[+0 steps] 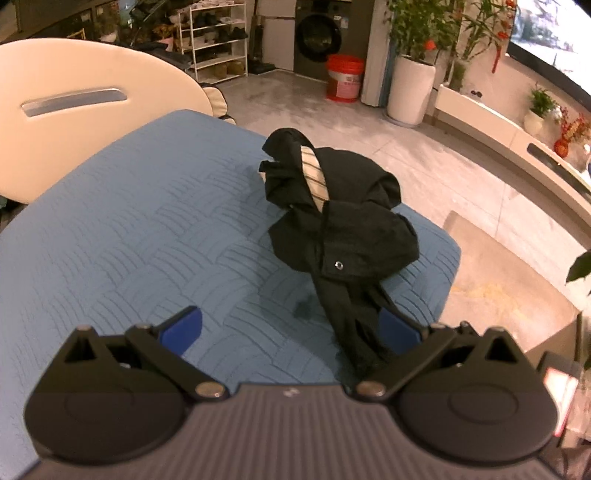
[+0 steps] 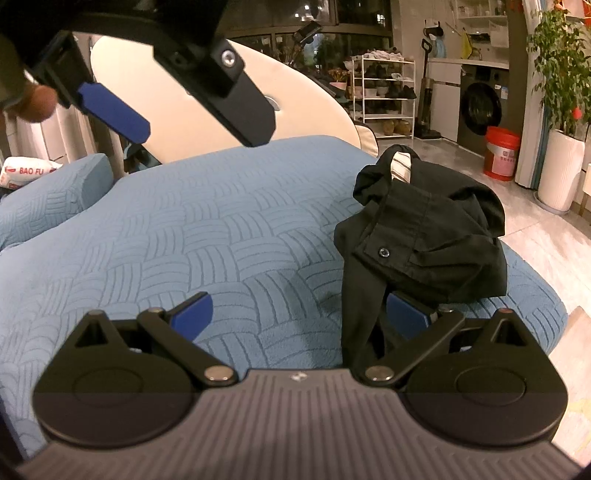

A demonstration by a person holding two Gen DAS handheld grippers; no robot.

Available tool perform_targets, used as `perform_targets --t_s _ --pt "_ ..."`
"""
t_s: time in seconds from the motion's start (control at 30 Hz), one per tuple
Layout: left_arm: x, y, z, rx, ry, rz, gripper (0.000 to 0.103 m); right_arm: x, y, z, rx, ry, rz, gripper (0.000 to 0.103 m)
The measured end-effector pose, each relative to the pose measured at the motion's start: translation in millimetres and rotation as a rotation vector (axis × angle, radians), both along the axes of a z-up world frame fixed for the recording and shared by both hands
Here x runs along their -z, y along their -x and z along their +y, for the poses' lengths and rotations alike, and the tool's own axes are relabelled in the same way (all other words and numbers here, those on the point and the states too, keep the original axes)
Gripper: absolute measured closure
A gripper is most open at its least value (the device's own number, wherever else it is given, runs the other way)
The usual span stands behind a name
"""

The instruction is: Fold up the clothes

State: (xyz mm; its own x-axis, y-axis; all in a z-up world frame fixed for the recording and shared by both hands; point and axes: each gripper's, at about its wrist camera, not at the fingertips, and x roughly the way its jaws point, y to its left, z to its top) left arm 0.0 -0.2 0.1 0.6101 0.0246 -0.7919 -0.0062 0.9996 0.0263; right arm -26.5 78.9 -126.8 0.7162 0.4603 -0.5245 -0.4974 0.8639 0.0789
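A crumpled black garment (image 1: 343,225) with a striped cream lining and a metal snap lies on the blue quilted cushion (image 1: 147,236), toward its right edge; it also shows in the right wrist view (image 2: 436,236). My left gripper (image 1: 291,328) is open; a strip of the garment runs down past its right finger. My right gripper (image 2: 299,314) is open, with a strip of the garment hanging in front of its right finger. The left gripper (image 2: 173,103) hovers open at the upper left of the right wrist view, above the cushion.
A cream round-backed chair (image 1: 74,107) stands behind the cushion. On the tiled floor stand an orange bucket (image 1: 343,77), a white planter (image 1: 410,88), a shoe rack (image 1: 214,40) and a washing machine (image 1: 317,33). A blue pillow (image 2: 55,199) lies at left.
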Motion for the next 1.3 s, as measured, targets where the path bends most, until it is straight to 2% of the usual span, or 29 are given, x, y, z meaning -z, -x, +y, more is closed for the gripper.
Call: perform_targets --t_s 0.17,0.27,0.33,0.43,0.87,1.3 --pt "-2 0 -6 -0.032 -0.018 -0.019 0.000 1 -4 -9 -0.001 -0.006 0.008 0.000" --pt "-2 6 1 -0.028 0.037 -0.026 0.000 2 -5 -11 -0.001 -0.006 0.011 0.000" --pt "-2 11 -3 -0.030 0.042 -0.019 0.000 2 -6 -11 0.002 -0.015 0.014 0.000" --pt "0 -8 24 -0.015 0.084 0.015 0.000 2 -7 -11 0.007 -0.031 0.019 0.000" --pt "1 -9 30 -0.021 0.093 0.006 0.000 0 -3 -22 0.015 -0.047 0.024 0.000" --pt "5 -9 28 -0.031 0.135 0.022 0.000 4 -1 -22 0.019 -0.058 0.038 0.000"
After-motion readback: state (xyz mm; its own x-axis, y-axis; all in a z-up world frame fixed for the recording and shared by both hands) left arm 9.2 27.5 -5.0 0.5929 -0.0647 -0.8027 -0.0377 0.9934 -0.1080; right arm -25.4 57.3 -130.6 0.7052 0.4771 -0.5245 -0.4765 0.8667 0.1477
